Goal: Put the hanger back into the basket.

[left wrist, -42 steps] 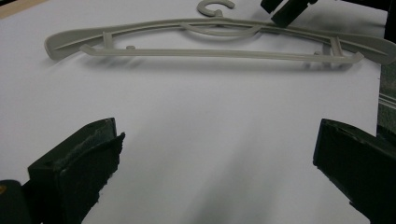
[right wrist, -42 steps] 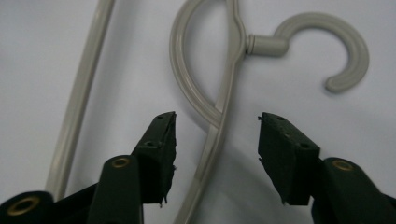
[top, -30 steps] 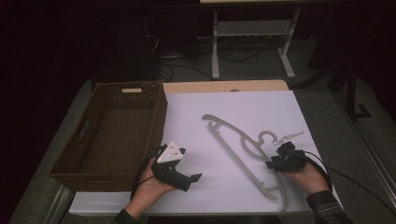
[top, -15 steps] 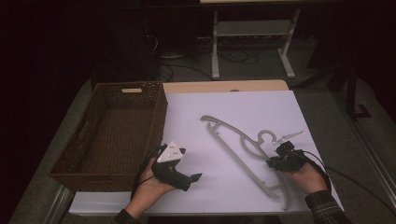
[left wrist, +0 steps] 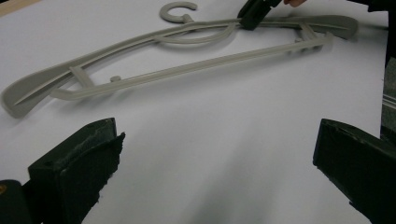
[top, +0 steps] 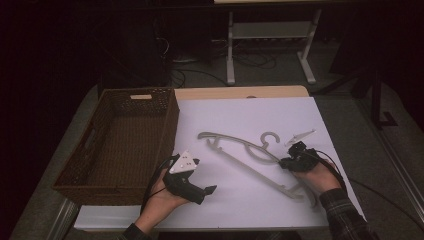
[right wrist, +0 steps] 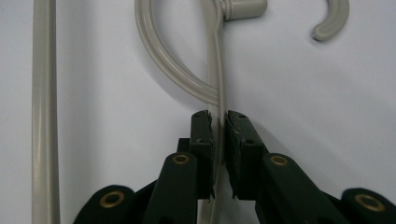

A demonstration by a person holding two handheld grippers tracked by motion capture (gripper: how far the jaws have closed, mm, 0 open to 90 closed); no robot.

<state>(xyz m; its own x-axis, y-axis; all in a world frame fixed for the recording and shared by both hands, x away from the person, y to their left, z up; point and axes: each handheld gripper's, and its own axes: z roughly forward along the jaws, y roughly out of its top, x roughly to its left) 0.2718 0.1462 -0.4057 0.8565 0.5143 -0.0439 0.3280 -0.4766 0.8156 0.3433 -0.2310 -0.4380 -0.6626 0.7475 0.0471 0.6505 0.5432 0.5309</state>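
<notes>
A grey plastic hanger (top: 250, 160) lies flat on the white sheet (top: 240, 120), its hook (top: 270, 137) pointing away from me. My right gripper (top: 286, 162) is shut on the hanger's upper arm just below the hook; in the right gripper view the thin rail (right wrist: 218, 70) runs between the closed pads (right wrist: 201, 135). My left gripper (top: 207, 190) rests near the sheet's front edge, left of the hanger, open with nothing between its jaws. The left gripper view has the hanger (left wrist: 177, 70) lying ahead and the other gripper (left wrist: 254, 11) on it.
A brown wicker basket (top: 107, 170) stands at the left, beside the sheet, and looks empty. A small pale clip-like piece (top: 300, 136) lies near the hook. Metal stand legs (top: 270, 50) rise behind the table.
The hanger and my right gripper have shifted slightly left and toward the hook. The left gripper has stayed where it was.
</notes>
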